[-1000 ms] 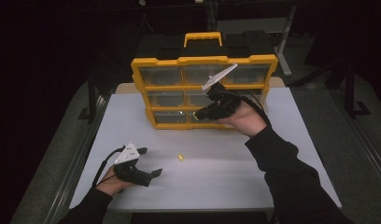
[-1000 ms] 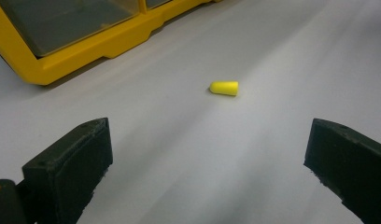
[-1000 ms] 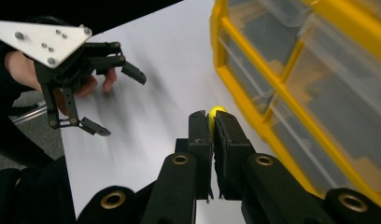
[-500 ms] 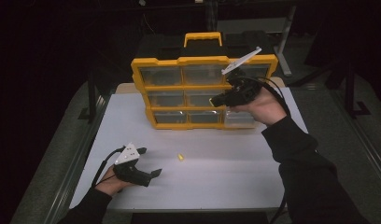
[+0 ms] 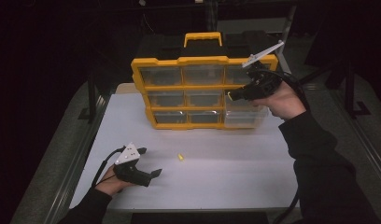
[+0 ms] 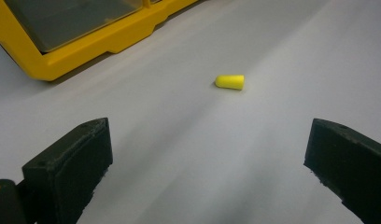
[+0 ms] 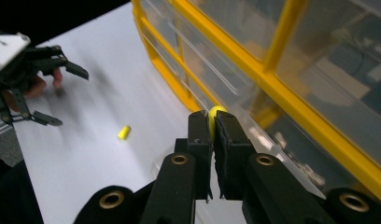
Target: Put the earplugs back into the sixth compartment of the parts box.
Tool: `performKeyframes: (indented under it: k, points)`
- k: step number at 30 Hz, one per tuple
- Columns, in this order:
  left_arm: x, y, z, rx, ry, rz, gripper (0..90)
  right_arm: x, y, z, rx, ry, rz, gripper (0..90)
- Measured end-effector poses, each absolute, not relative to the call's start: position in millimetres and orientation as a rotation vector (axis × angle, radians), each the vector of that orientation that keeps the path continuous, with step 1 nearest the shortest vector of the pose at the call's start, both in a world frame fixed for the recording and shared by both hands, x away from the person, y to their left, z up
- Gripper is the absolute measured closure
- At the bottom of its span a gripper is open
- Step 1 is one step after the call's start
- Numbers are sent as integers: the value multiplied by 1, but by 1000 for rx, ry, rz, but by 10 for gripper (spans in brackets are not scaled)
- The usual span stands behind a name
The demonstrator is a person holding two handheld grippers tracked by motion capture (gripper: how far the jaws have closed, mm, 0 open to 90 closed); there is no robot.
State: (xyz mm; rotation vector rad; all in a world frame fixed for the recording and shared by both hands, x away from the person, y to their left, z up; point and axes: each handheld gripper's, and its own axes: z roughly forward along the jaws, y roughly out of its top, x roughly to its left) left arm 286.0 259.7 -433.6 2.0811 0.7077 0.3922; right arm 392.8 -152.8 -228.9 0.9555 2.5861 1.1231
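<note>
Right gripper (image 7: 212,122), jaws clenched on a yellow earplug (image 7: 215,112), is in front of the organizer box (image 5: 202,60), right side. Step: carrying the plug to a drawer. Next it probably needs an open drawer to drop it in. Left gripper (image 5: 149,163), jaws released, rests on the worktop (image 5: 235,172) in front of the box, w/ a second earplug (image 6: 229,81) near.

The upright yellow organizer (image 5: 203,88) walls off the table's (image 5: 235,177) far edge, leaving its front bare apart from one earplug (image 5: 180,157).
</note>
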Motion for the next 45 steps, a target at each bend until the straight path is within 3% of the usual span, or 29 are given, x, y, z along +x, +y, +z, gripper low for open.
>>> performKeyframes:
  k: [21, 27, 33, 45]
  points:
    - [286, 259, -435, 2097, 705, 390, 4, 403, -167, -257, 1040, 2670, 947, 816]
    - [285, 259, -435, 2096, 704, 388, 4, 403, -168, -255, 1048, 2658, 957, 733]
    - [286, 258, -435, 2098, 706, 388, 4, 400, -169, -249, 1042, 2647, 967, 887]
    - [285, 258, -435, 2098, 704, 387, 4, 388, -149, -231, 935, 2645, 1072, 888]
